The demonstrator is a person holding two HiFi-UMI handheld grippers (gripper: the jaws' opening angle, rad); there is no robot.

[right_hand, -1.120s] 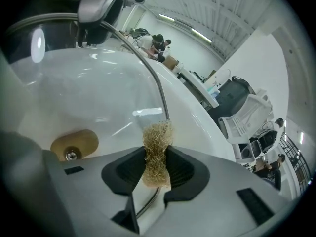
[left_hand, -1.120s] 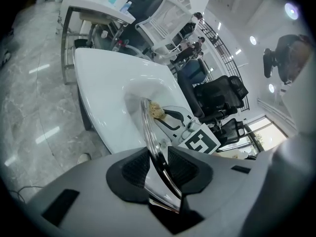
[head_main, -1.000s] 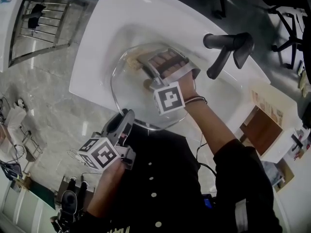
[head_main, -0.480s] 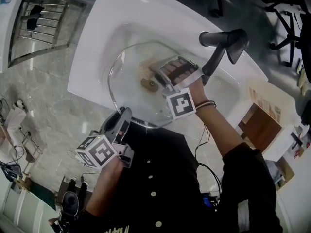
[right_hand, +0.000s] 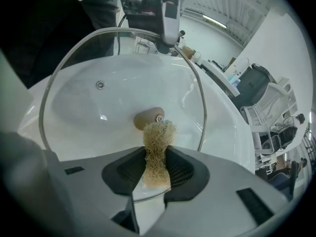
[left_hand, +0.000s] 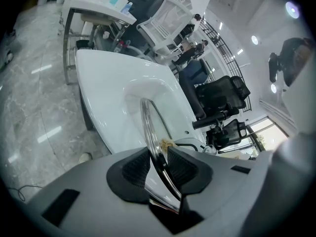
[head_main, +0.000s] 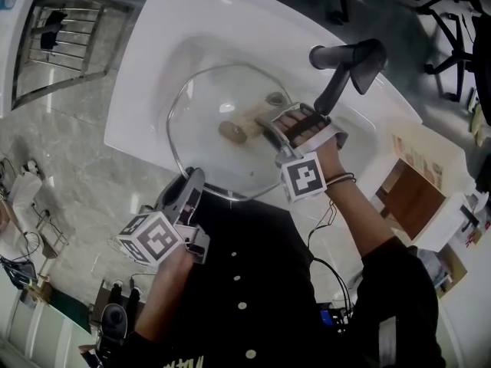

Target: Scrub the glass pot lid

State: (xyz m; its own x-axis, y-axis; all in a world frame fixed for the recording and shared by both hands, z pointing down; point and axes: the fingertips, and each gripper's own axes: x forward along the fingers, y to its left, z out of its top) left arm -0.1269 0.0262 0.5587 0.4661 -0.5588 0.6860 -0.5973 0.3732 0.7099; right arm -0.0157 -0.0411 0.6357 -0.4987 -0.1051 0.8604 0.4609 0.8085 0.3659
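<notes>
Head view shows the glass pot lid [head_main: 201, 148] held tilted over the white sink [head_main: 146, 60], its near edge towards the person and its far edge over the basin, with the black faucet [head_main: 343, 66] off to the right. Left gripper [head_main: 193, 184] pinches the lid's metal rim between its 2 ribbed pads, which have just been closing a little tighter on it, so the lid is carried by that 1 grip alone as far as the pictures show. Right gripper [right_hand: 157, 168] is clamped on a tan fibrous scrubber [right_hand: 158, 147], whose free end sticks out past the jaws and meets the glass just beside the brown knob [right_hand: 148, 117] at the lid's middle (a screw head shows at the knob, so this looks like the lid's underside, though that is a judgement). Scrubbing seems to be under way, with the scrubber at the centre of the lid. No suds, water or obvious dirt show on the glass, so how much has already been covered cannot be read. Left to do, most likely: the outer band of glass, the rim, the other face and a rinse
</notes>
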